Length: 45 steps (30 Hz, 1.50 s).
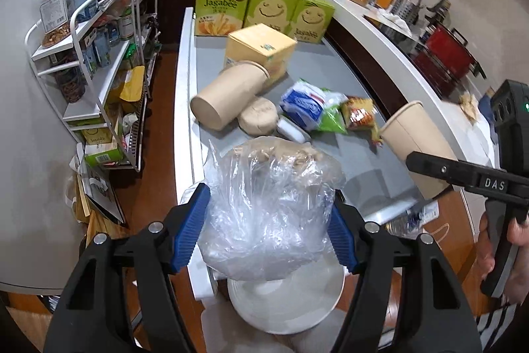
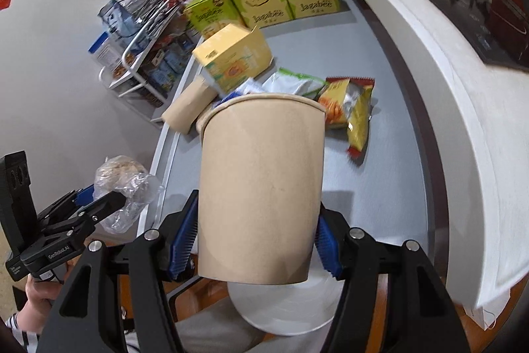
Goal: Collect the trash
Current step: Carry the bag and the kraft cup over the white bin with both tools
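Holding one piece of trash in each hand, the person has both items lifted clear of the grey table [image 1: 357, 161]. The left gripper [image 1: 269, 217] is partly closed on a crumpled plastic bag [image 1: 267, 207]; the blue pads [image 1: 191, 220] press into its two sides, so the soft film bulges between them. The right gripper [image 2: 254, 248] is partly closed around the lower body of a brown paper cup [image 2: 261, 187], which stands nearly upright with its mouth away from the camera. Gripping the cup low on its wall probably keeps it from tipping. Below both grippers a round white rim [image 2: 284, 310] is visible; I judge it is the bin or bowl for collection, but I cannot tell for sure. More trash remains on the table: a second paper cup [image 1: 228, 95] lying on its side, a yellow box [image 1: 261, 50], a blue and white packet [image 1: 304, 103] and a yellow snack wrapper [image 1: 358, 113]. Three green Jagabee boxes [image 1: 264, 9] stand in a row at the far end, seemingly not trash.
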### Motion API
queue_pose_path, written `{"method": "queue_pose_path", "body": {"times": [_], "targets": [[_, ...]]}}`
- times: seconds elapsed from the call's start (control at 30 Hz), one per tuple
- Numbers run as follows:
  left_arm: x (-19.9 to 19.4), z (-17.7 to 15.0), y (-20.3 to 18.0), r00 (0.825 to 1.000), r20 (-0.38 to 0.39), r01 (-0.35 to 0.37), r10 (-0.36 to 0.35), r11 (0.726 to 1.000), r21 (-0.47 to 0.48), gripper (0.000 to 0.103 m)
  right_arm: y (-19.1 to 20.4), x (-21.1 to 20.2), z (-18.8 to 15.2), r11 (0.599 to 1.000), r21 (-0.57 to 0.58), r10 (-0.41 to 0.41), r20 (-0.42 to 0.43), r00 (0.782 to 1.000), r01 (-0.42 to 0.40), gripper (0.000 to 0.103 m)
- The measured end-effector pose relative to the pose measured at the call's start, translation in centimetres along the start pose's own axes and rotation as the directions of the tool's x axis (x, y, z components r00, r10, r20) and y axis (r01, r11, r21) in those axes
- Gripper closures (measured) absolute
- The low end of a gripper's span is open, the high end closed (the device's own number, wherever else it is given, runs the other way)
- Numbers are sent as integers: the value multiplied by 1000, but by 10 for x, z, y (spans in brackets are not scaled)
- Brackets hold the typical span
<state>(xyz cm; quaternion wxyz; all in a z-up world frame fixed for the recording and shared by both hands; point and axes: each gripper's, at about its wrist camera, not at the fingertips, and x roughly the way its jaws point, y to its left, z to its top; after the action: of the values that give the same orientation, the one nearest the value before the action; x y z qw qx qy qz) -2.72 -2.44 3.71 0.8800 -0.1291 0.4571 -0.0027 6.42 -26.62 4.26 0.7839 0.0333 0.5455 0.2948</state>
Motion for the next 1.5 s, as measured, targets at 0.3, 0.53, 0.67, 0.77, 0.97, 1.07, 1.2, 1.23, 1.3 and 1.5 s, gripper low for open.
{"method": "queue_pose_path", "body": {"times": [0.3, 0.53, 0.67, 0.77, 0.97, 1.07, 1.2, 1.23, 1.3, 1.5], "targets": [[-4, -36, -18, 996, -80, 32, -28, 999, 43, 36, 0, -8, -42, 999, -17, 32, -94, 995, -34, 42], [3, -62, -30, 989, -143, 50, -41, 997, 64, 36, -6, -6, -71, 999, -16, 31, -166, 986, -34, 42], [10, -73, -35, 985, -170, 45, -30, 996, 83, 36, -8, 0, -85, 999, -21, 24, -205, 979, -29, 42], [16, -80, -36, 981, -193, 48, -30, 995, 87, 36, -11, 6, -97, 999, -26, 16, -234, 972, -22, 42], [35, -94, -40, 968, -248, 52, -22, 992, 115, 36, -18, 31, -114, 1000, -27, -3, -303, 953, -5, 42], [44, -98, -40, 962, -274, 58, -21, 990, 125, 36, -22, 43, -120, 1000, -26, -16, -333, 943, 8, 42], [55, -104, -41, 953, -303, 62, -16, 988, 142, 36, -29, 55, -126, 999, -25, -32, -361, 932, 25, 42], [60, -105, -42, 950, -310, 64, -16, 987, 145, 36, -30, 58, -127, 999, -26, -35, -366, 930, 28, 42], [66, -107, -43, 946, -325, 67, -14, 986, 155, 36, -31, 65, -130, 999, -31, -44, -380, 924, 35, 42], [85, -114, -44, 932, -362, 67, 7, 980, 190, 36, -37, 88, -137, 997, -45, -76, -418, 905, 63, 42]]}}
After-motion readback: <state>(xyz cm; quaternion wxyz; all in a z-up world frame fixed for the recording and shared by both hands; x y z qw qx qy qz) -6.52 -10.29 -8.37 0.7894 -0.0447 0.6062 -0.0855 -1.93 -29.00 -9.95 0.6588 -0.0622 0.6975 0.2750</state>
